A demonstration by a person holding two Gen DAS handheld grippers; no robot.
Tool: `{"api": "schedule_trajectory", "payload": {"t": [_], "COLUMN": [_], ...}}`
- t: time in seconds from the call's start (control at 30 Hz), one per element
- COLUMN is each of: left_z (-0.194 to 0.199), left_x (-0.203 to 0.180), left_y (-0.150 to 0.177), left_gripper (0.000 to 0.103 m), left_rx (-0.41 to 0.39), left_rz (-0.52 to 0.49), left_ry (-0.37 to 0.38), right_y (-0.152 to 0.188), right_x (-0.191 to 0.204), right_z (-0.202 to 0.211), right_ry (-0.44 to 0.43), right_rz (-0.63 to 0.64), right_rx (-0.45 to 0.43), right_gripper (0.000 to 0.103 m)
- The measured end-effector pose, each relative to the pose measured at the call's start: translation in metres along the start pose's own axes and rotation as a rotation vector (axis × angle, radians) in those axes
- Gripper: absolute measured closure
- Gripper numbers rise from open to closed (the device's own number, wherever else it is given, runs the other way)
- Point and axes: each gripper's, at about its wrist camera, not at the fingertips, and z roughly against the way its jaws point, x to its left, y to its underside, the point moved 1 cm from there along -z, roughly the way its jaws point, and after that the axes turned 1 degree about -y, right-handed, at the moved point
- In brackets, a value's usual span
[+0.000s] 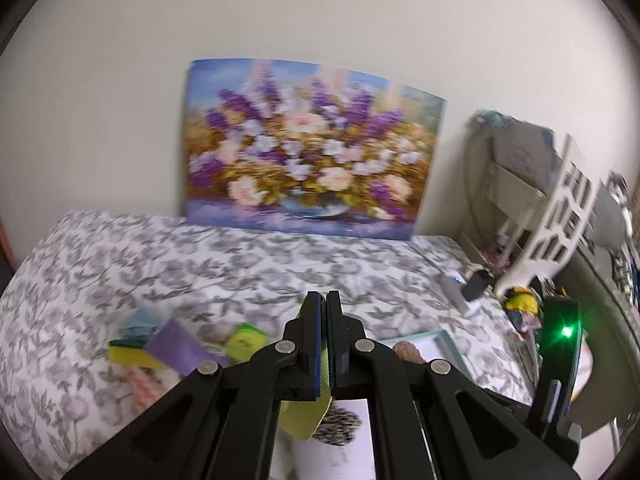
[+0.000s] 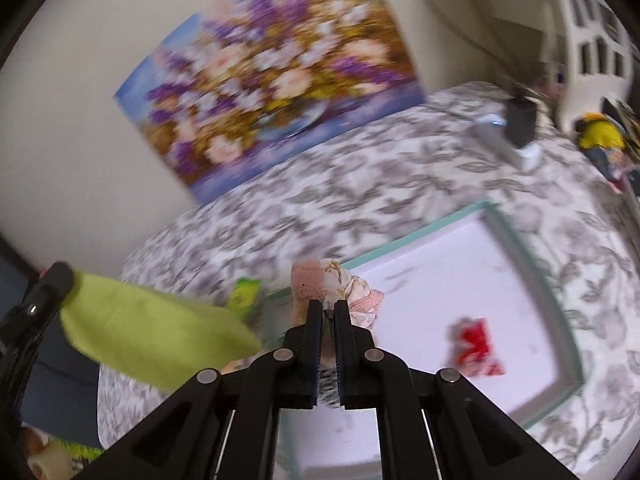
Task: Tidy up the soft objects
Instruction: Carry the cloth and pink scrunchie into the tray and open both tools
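Up above a bed with a grey flowered cover [image 1: 248,264], both grippers are clamped on soft things. The left gripper [image 1: 324,300] has its jaws pressed together on a lime-green cloth [image 1: 304,416], which hangs below the fingers; from the right wrist camera the same cloth [image 2: 160,328] spreads out wide at the left, held off the bed. The right gripper [image 2: 329,308] is closed on a bundle of pink and white floral fabric [image 2: 340,288], which bunches up past the fingertips.

Below the right gripper lies a shallow white tray with a pale teal rim [image 2: 516,240], and 1 red scrap [image 2: 474,340] sits inside it. On the bed to the left is a blurred heap of small items [image 1: 160,344]: a purple piece, a yellow and green sponge, a green packet. A flower painting [image 1: 312,152] leans against the wall at the far edge of the bed. A white basket [image 1: 560,216] stands at the right.
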Motion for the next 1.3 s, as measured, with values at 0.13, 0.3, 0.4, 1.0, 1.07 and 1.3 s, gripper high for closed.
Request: {"api": "schedule_trajectory", "payload": {"t": [0.13,0.3,0.4,1.0,1.07,1.3], "left_z": [-0.007,-0.033,-0.068,-0.166,-0.164,-0.147], "left_x": [-0.032,-0.056,-0.065,-0.054,-0.053,-0.053], "left_y": [0.003,0.017,0.037,0.125,0.124,0.099], "left_gripper": [0.101,0.101,0.101,0.101,0.101,0.098], "left_rx": [0.013,0.048,0.135,0.491,0.497,0.464], "left_rz": [-0.033,-0.044,-0.058,-0.137,-0.142,-0.142], "left_ry": [0.057,0.11,0.095,-0.095,-0.101,-0.1], "right_y": [-0.009,-0.016,-0.016,0.013,0.014,0.009], "right_x": [-0.039,-0.083,-0.101,-0.144,-0.143,-0.132], "right_z": [0.007,0.012,0.007,-0.052,-0.052,-0.041], "right_ry": [0.053,0.127,0.161,0.281,0.292,0.317], "right_rz": [-0.067,-0.118,-0.133,-0.153,-0.143,-0.114], "right_rx": [-0.026,-0.06,-0.055,0.123,0.129,0.126], "right_gripper": [0.097,0.097,0.097,0.097,0.097,0.093]}}
